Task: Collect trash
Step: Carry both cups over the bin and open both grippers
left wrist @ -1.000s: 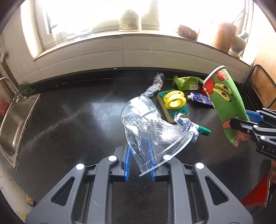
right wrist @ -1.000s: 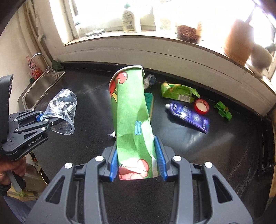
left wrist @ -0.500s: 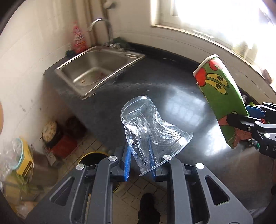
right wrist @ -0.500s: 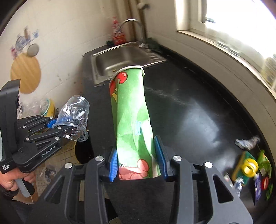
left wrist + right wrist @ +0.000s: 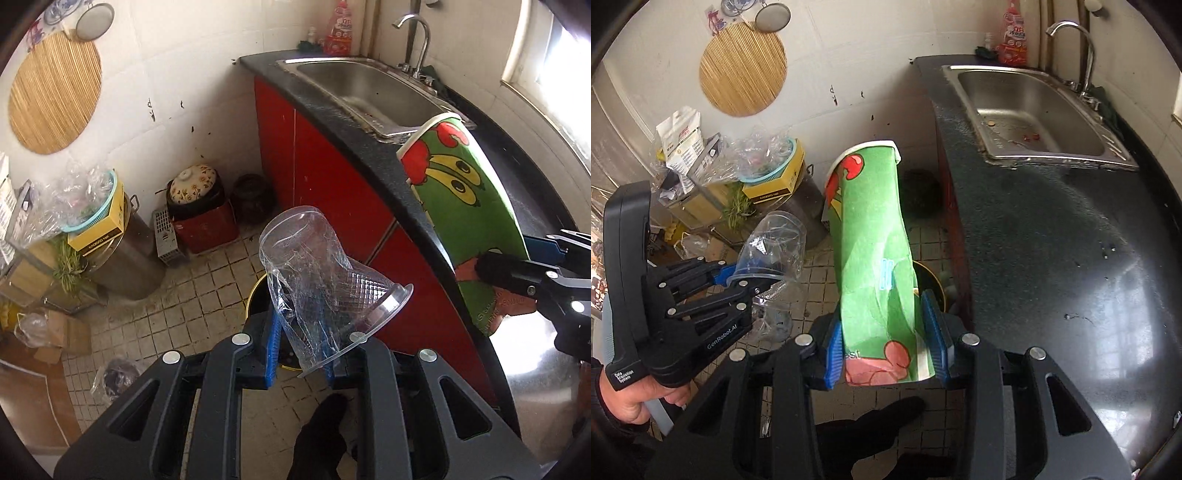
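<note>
Both grippers have swung away from the black counter to the tiled floor. The left gripper clamps the crushed clear plastic cup and the right gripper clamps the squashed green paper cup, both over the yellow-rimmed dark bin beside that counter; dropping seems next.

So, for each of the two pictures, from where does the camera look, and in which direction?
Left wrist view: sits on the left tool, looking down at the tiled floor and a yellow-rimmed bin; its fingers pinch a crushed clear plastic cup; the right tool enters at right.
Right wrist view: sits on the right tool, looking down past the counter edge; it holds a green paper cup; the left tool and a hand show at left.
Shared: both cups, the sink, the round bamboo mat.
</note>
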A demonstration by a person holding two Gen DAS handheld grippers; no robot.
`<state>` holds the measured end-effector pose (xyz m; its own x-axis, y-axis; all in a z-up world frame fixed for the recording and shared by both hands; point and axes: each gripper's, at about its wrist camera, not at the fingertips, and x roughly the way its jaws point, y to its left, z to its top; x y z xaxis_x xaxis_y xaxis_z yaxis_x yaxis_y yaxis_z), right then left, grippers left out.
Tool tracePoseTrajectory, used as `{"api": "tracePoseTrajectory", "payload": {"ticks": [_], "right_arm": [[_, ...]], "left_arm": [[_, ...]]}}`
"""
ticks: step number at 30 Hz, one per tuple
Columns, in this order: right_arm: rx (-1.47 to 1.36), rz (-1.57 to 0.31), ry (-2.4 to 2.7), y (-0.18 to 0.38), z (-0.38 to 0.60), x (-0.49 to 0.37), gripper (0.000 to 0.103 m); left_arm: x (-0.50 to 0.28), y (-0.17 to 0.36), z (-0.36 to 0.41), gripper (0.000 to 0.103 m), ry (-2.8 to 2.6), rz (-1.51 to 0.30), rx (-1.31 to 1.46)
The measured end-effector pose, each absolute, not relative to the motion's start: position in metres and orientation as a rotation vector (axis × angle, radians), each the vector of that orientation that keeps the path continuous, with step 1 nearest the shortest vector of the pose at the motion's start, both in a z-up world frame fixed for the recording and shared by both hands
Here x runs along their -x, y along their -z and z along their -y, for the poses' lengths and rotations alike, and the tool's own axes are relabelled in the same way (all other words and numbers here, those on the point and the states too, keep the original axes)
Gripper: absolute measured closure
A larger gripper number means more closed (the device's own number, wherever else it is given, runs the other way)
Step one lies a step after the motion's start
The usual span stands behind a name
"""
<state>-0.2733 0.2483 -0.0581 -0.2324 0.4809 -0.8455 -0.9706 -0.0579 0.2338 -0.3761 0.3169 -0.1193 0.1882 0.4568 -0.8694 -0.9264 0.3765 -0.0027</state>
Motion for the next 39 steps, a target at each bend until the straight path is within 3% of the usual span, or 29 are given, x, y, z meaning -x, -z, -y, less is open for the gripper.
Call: {"api": "tracePoseTrajectory", "payload": {"ticks": [12, 23, 24, 25, 27, 30, 39], "right_arm": [[0.838, -1.149, -1.463, 0.155, -0.330, 0.298, 0.064], [0.871, -1.192, -1.416, 0.173, -0.348, 0.303, 0.063], [0.872, -1.198, -1.409, 0.175, -0.350, 0.303, 0.061], [0.871, -1.206, -1.405, 0.175, -0.351, 0.302, 0.057], [0.857, -1.218, -1.403, 0.176, -0.354, 0.303, 0.038], [0.851, -1.213, -1.401, 0.176, -0.353, 0.302, 0.033], [0.798, -1.202, -1.411, 0.158, -0.343, 0.293, 0.031]], "left_arm": [[0.386, 0.212, -0.356, 0.085, -0.989, -0.970, 0.749], [0.397, 0.245, -0.368, 0.084, -0.944, -0.995, 0.811], [0.396, 0.247, -0.369, 0.075, -0.936, -1.000, 0.812], [0.396, 0.248, -0.370, 0.054, -0.932, -1.005, 0.813], [0.395, 0.247, -0.369, 0.036, -0.950, -0.993, 0.796], [0.394, 0.246, -0.368, 0.032, -0.949, -0.987, 0.801], [0.385, 0.240, -0.363, 0.025, -0.947, -0.997, 0.759]]}}
